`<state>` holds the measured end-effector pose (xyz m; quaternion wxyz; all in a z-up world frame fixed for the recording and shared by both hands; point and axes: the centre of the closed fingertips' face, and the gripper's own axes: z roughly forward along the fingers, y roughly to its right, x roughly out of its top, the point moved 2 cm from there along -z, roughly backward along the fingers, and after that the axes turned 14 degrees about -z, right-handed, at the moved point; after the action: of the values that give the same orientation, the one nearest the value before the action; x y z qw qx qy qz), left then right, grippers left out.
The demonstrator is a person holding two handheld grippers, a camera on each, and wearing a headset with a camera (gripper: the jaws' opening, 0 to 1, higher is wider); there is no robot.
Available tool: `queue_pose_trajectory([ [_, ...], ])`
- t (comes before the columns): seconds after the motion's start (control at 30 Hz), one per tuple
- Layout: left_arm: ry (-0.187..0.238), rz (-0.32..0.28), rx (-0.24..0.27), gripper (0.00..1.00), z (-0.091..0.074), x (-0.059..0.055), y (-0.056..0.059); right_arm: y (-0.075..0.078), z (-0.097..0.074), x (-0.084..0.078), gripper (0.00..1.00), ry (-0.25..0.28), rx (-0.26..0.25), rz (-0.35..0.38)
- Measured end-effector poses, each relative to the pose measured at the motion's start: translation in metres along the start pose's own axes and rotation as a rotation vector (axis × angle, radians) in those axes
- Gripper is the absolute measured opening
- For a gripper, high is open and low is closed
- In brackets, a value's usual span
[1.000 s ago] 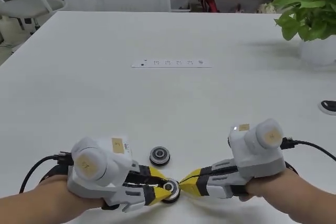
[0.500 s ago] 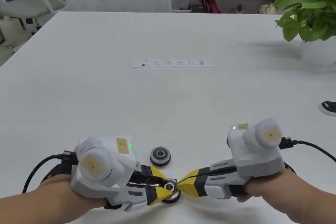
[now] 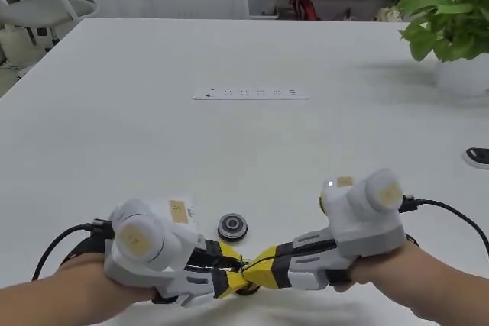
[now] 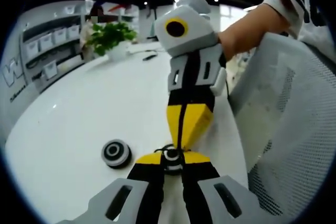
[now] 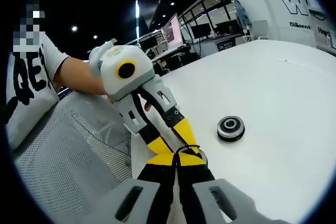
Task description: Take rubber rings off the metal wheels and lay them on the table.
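Observation:
A small metal wheel (image 4: 171, 156) with a black rubber ring is held just above the table's near edge, with my left gripper (image 4: 173, 159) shut on it. My right gripper (image 4: 184, 141) meets it nose to nose, its yellow tips pinched on the thin black rubber ring (image 5: 195, 151), which stands out as a loop. In the head view the left gripper (image 3: 235, 271) and the right gripper (image 3: 257, 271) overlap at their tips and hide most of the held wheel. A second wheel (image 3: 232, 226) with its ring on lies flat on the white table (image 3: 244, 158), just behind the tips.
A white power strip (image 3: 250, 93) lies mid-table. A potted plant (image 3: 451, 20) stands at the far right, and a small black object (image 3: 478, 155) sits at the right edge. A mesh chair (image 4: 283, 108) is close behind the table's near edge.
My right gripper has moved left until its tips overlap the left gripper's tips at the held wheel. The left gripper and the loose wheel have stayed put.

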<state>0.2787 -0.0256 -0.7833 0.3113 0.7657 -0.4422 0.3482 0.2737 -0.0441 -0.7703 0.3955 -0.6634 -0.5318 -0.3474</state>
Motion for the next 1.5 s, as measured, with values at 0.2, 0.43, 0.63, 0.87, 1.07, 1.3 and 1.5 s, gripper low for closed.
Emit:
queue_pose_trajectory([
  [0.2,0.005,-0.020,0.000,0.12,0.000,0.000,0.000,0.004,-0.007,-0.007,0.00,0.003,-0.030,-0.013],
  [0.43,0.011,-0.014,-0.004,0.12,0.000,0.000,0.001,0.011,-0.011,-0.007,0.00,0.030,-0.059,-0.071],
  [0.63,0.011,-0.008,-0.008,0.13,0.000,0.001,0.001,0.010,-0.011,-0.009,0.00,0.027,-0.051,-0.092],
  [0.87,0.013,-0.029,-0.027,0.15,-0.006,0.001,0.000,0.010,-0.011,-0.007,0.00,0.040,-0.047,-0.086],
  [1.07,0.031,-0.045,-0.041,0.21,-0.015,0.005,0.003,0.012,-0.013,-0.004,0.00,0.051,-0.056,-0.092],
  [1.3,0.058,-0.063,-0.038,0.30,-0.031,0.008,0.002,0.010,-0.014,-0.002,0.00,0.063,-0.053,-0.081],
  [1.5,0.084,-0.067,-0.031,0.35,-0.047,0.011,-0.001,0.010,-0.014,0.001,0.00,0.071,-0.053,-0.082],
])
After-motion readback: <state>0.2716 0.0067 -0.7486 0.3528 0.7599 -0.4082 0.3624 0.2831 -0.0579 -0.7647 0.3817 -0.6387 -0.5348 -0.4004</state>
